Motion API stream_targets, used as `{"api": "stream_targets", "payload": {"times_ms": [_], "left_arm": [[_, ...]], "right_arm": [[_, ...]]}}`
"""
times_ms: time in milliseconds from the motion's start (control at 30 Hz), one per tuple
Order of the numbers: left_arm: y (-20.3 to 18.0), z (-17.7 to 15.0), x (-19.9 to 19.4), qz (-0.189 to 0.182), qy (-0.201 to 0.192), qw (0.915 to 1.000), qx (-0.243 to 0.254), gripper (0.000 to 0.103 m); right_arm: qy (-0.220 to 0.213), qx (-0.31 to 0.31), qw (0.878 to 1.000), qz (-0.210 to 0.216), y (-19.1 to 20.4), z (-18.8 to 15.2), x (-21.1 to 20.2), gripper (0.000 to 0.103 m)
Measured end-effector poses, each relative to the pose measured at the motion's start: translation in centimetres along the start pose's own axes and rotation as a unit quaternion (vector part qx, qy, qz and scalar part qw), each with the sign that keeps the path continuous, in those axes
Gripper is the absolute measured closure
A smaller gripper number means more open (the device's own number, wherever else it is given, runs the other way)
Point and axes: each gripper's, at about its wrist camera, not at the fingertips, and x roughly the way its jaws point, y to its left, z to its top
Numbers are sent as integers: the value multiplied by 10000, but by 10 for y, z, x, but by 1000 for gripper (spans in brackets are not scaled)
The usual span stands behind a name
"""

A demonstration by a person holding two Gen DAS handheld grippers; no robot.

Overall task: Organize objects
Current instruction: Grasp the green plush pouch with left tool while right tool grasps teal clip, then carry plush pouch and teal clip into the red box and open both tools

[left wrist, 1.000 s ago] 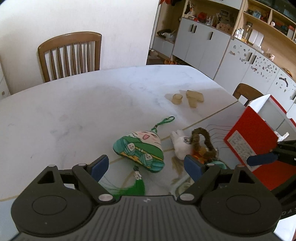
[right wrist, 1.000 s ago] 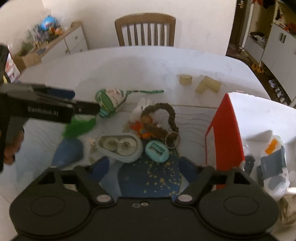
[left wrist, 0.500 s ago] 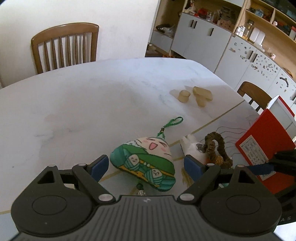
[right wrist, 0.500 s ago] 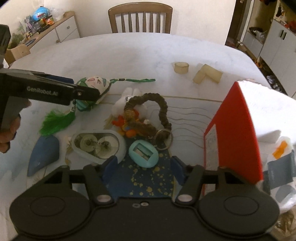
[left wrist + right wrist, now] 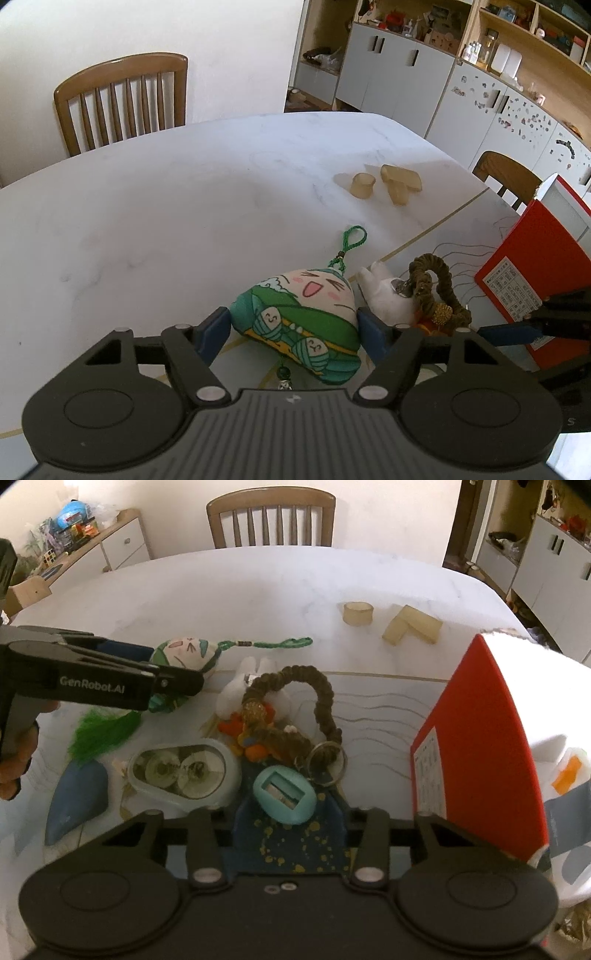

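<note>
Wooden chair, white wall, grey cabinets

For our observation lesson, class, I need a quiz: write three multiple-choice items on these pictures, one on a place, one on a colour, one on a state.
1. The tan blocks lie: A on the floor; B on the bare tabletop beyond the plush charm; C in a bowl.
2. The charm's tassel is: A green; B yellow; C pink.
3. The left gripper: A hangs apart from everything; B grips the plush charm by its sides; C holds a block.

Answers: B, they rest on the white top past the charm; A, the fringe shows green in the right wrist view; B, its jaws have just been closing and its pads press the charm between them.
</note>
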Motion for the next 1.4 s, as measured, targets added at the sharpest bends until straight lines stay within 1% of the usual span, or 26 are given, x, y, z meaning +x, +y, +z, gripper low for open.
{"api": "stream_targets", "payload": {"times_ms": [67,100,200,333,567,667,833,1000,1167,1400], "left_arm": [[-1,-1,-1,10,-6,10000,20,32],[-2,-1,-2,13,-3,10000,44,32],[-4,-1,-4,25,67,9999,116,34],[-4,-2,-11,2,65,9999,105,35],[-1,-1,-40,-93,-37,9999,-56,35],[-4,-2,-55,-134,-84,9999,-29,35],[-13,-6,-80,-194,-80,9998,65,35],[-24,-3,-103,-372,-91,9992,100,35],[-41,7,-122,-498,-164,9984,208,35],[-84,25,-139,-706,-272,9956,555,35]], "right_arm": [[-29,15,10000,15,0,0,0,68],[-40,39,10000,8,0,-1,-1,69],[-136,60,9999,5,1,-3,-8,69],[-246,182,9995,-34,-1,-2,-22,69],[-386,483,9979,174,-9,-14,-67,69],[-465,536,9970,301,-8,-22,-88,69],[-675,553,9956,354,-5,-36,-128,69],[-889,767,9927,266,-17,-48,-167,69],[-1072,973,9894,98,-39,-61,-197,69],[-1201,1162,9858,-138,-72,-74,-217,69]]}}
